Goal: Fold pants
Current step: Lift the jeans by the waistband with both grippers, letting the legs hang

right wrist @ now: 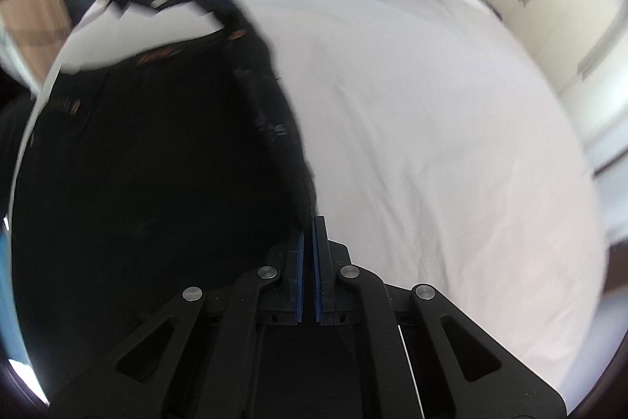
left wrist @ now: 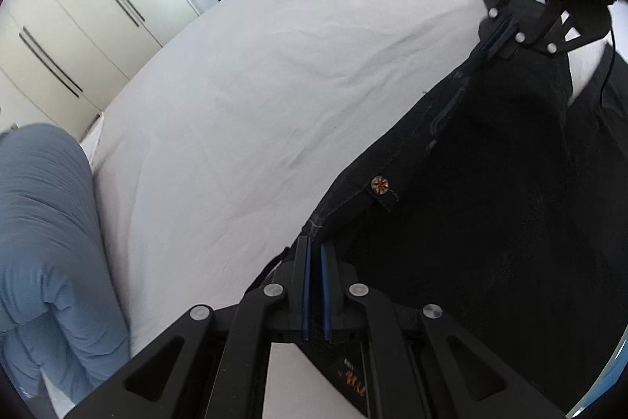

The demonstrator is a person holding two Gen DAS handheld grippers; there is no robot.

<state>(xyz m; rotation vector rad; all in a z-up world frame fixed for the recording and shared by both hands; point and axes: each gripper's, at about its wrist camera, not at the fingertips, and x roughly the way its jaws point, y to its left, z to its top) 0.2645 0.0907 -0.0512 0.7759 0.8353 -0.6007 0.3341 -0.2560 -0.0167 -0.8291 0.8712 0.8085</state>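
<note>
Here, black pants (left wrist: 490,222) spread over the right part of a white-sheeted bed (left wrist: 255,105), waistband edge running from the near corner up to the far one, metal button (left wrist: 380,184) showing on it. Left gripper (left wrist: 316,250) pinched tight on the near waistband corner, blue pads nearly together with dark cloth caught between. Right gripper (right wrist: 308,222) likewise clamped on the far end of the same edge; in the left wrist view (left wrist: 498,34) seen gripping the fabric there, in its own view jaws almost together on the dark hem. No earlier picture to compare, so nothing said of how the grip came about.

Judging by the two pinches along one edge, likely the start of a lengthwise fold, one leg over the other. To do well: lift both corners evenly, keep the edge taut between the grips so no sag forms in the middle, carry across in one arc, lay down so seams line up, then release only once the cloth rests flat. Risk of a slipping corner if only one layer is caught.

No containers in sight: no basket, box or drawer open. Closed wardrobe doors (left wrist: 78,26) beyond the bed; blue pillow (left wrist: 43,242) at its edge.
</note>
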